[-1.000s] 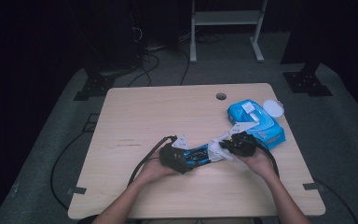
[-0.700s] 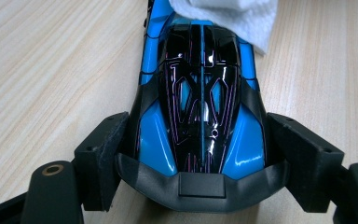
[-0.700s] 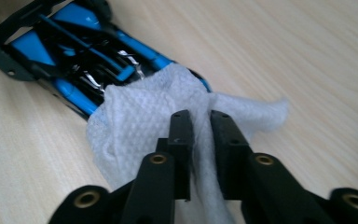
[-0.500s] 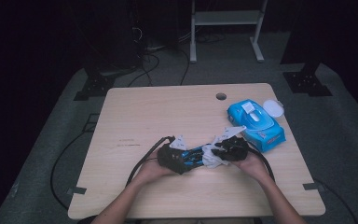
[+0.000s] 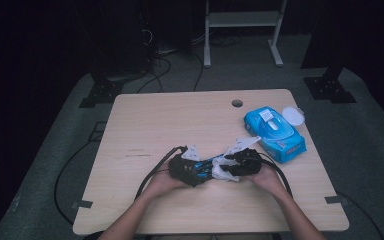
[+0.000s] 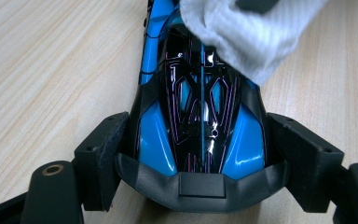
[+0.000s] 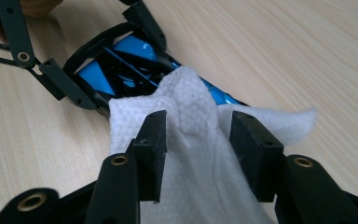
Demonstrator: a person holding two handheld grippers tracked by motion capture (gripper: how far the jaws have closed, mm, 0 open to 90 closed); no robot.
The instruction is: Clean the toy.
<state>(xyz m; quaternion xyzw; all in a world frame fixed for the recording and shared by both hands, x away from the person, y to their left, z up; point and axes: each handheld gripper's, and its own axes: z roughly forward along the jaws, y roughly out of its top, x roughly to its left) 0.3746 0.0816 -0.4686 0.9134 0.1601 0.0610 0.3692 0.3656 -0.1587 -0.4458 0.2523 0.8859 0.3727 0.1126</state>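
Clamped between the jaws of the left gripper [image 6: 200, 154]: the blunt end of a blue-and-black toy car [image 6: 200, 116], pads pressed to both flanks, body flat on the desk [image 5: 145, 125]. Draped over the car's far end: a white wet wipe [image 7: 191, 130]. Around a raised fold of that wipe, the jaws of the right gripper [image 7: 198, 140], just opening, parted, with cloth between them and the pads not squeezing it. Seen from the high view, both grippers nose to nose near the middle of the desk's near edge, left gripper [image 5: 185, 170] and right gripper [image 5: 242, 162] each in a hand, car and wipe between them. Farther out, near the desk's far right corner: a blue pack of wipes [image 5: 275, 132], its round white lid [image 5: 294, 116] flipped open, and a cable hole [image 5: 237, 103] by the far edge.
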